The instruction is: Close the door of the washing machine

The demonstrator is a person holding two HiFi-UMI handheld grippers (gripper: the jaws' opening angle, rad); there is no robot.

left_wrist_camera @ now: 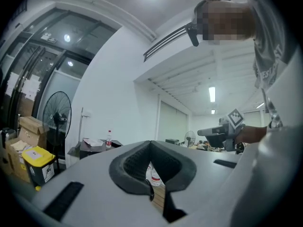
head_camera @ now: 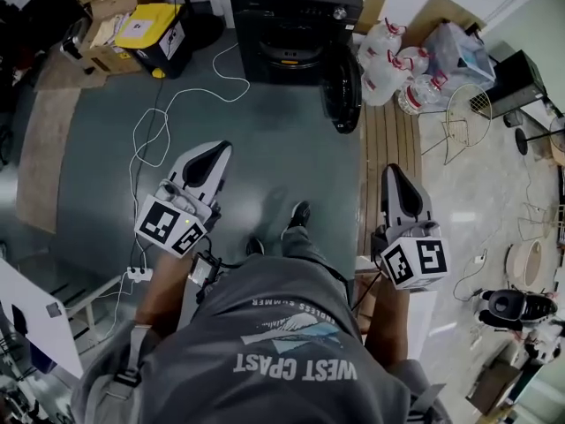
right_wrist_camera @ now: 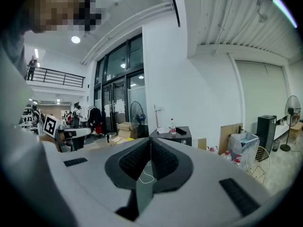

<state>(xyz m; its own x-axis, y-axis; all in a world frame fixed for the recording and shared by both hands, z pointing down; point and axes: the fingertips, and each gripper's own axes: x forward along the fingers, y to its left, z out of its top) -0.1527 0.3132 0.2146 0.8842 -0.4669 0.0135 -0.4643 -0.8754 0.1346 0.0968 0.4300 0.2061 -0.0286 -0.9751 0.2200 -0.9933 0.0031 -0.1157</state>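
Washer door (head_camera: 342,93) well beyond right hand-held gripper (head_camera: 392,170)

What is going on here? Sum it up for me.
A person stands some way back from a black washing machine, whose round door hangs open to its right in the head view. They hold a left gripper and a right gripper, both shut and empty, pointed toward the machine. Neither touches the door.

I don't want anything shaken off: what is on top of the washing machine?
On the washing machine stand a small bottle, some white paper and a flat dark object. Anything behind them can't be seen.
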